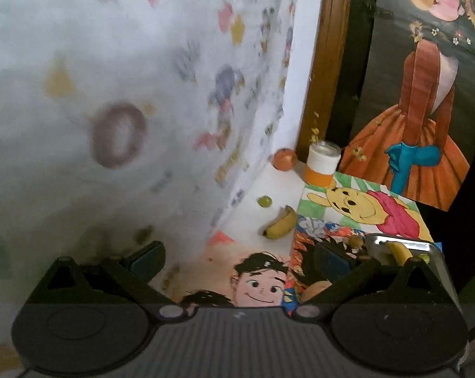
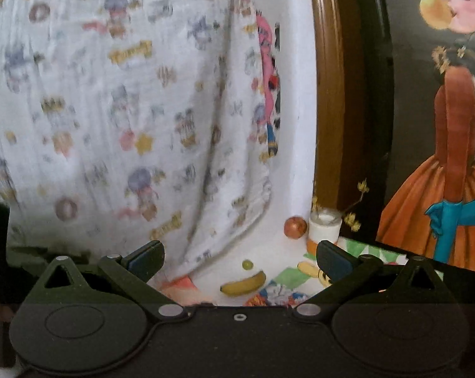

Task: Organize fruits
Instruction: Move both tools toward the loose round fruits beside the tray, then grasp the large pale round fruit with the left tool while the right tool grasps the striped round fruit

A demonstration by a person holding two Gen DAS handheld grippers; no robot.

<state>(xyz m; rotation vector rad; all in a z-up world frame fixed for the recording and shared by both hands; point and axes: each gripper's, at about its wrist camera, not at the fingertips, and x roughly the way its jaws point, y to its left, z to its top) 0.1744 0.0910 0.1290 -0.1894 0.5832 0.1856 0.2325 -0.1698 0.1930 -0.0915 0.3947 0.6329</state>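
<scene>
A yellow banana (image 1: pixel 280 225) lies on the white surface beside a small green grape (image 1: pixel 264 201), with an orange round fruit (image 1: pixel 284 158) in the far corner. All three also show in the right wrist view: banana (image 2: pixel 243 284), grape (image 2: pixel 247 264), round fruit (image 2: pixel 295 226). A metal tray (image 1: pixel 439 261) at the right holds another banana (image 1: pixel 399 252) and a green grape (image 1: pixel 424 257). A small brown fruit (image 1: pixel 354 240) sits by the tray and a tan round fruit (image 1: pixel 316 289) lies near my right finger. My left gripper (image 1: pixel 237 260) is open and empty. My right gripper (image 2: pixel 239 260) is open and empty.
A white and orange jar (image 1: pixel 322 163) with dried flowers stands in the corner by the wooden frame (image 1: pixel 327 63). A patterned white cloth (image 1: pixel 127 94) hangs at the left. Cartoon drawings (image 1: pixel 360 204) cover the surface, and a painting of a woman (image 1: pixel 426 110) leans at the right.
</scene>
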